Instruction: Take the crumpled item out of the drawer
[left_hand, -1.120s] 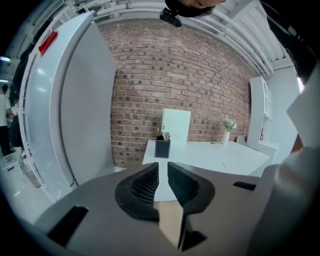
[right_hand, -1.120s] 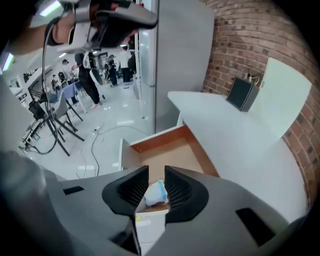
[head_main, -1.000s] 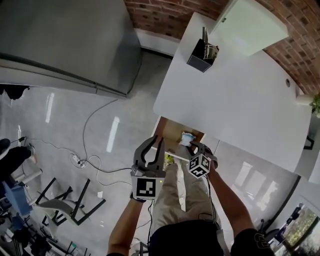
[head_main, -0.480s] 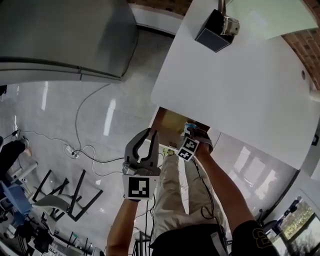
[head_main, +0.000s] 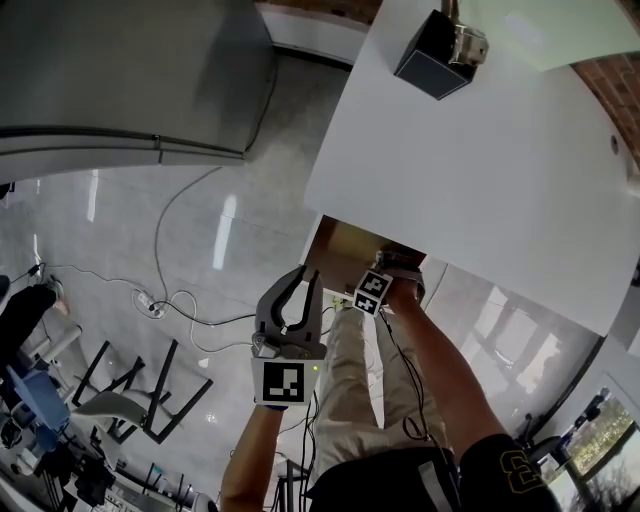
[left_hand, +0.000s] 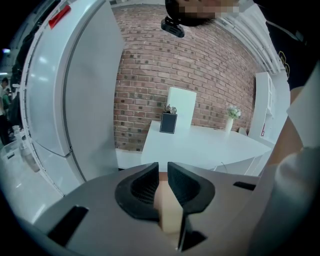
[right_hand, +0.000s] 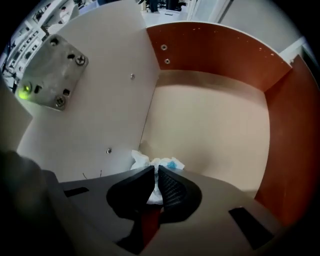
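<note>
my right gripper (right_hand: 154, 172) has just been closing its jaws and pinches the wad (right_hand: 142, 160), which lies on the drawer (right_hand: 215, 50) floor against a pale wall. i'd want a deep bite, then a straight lift clear of the walls. left gripper (left_hand: 163, 172) narrow, empty.

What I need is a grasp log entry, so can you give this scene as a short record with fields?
drawer: open, wooden, pulled out from under the white table
crumpled item: white and blue, on the drawer floor against its pale side wall
right tongs: pointing down into the drawer, jaws just closing, now pinching the crumpled item
left tongs: slightly open, empty, outside the drawer
stage: item gripped, not yet lifted out
</note>
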